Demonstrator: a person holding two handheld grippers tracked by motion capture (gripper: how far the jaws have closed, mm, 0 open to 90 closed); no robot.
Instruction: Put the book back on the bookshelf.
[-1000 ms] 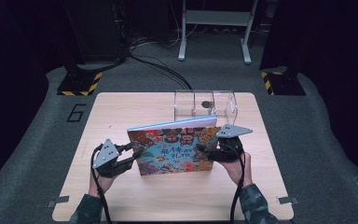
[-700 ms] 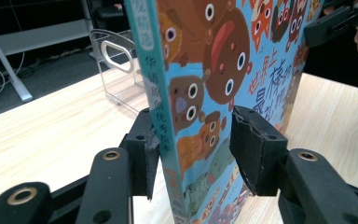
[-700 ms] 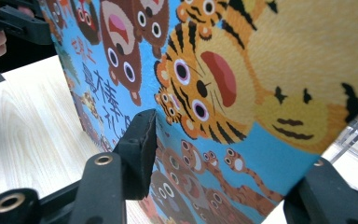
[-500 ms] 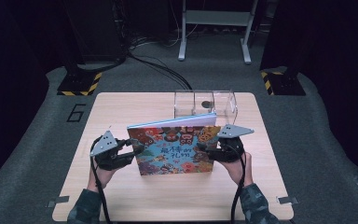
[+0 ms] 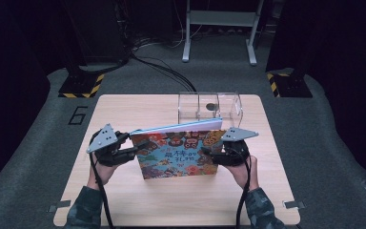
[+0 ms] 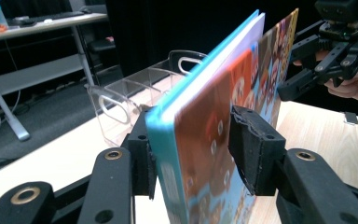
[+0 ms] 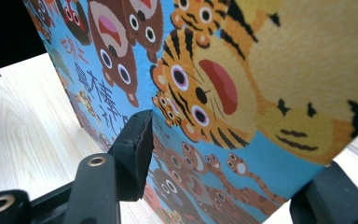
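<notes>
at frame centre the picture book stood on edge on the table, left gripper astride its spine with jaws just easing wider, right gripper pinching its cover; best kept upright, level, toward the clear organizer above

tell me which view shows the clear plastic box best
The high view: the clear plastic box stands whole on the table behind the book. The left gripper view catches part of the box past the book's edge; in the right gripper view the book's cover blocks that side.
</notes>
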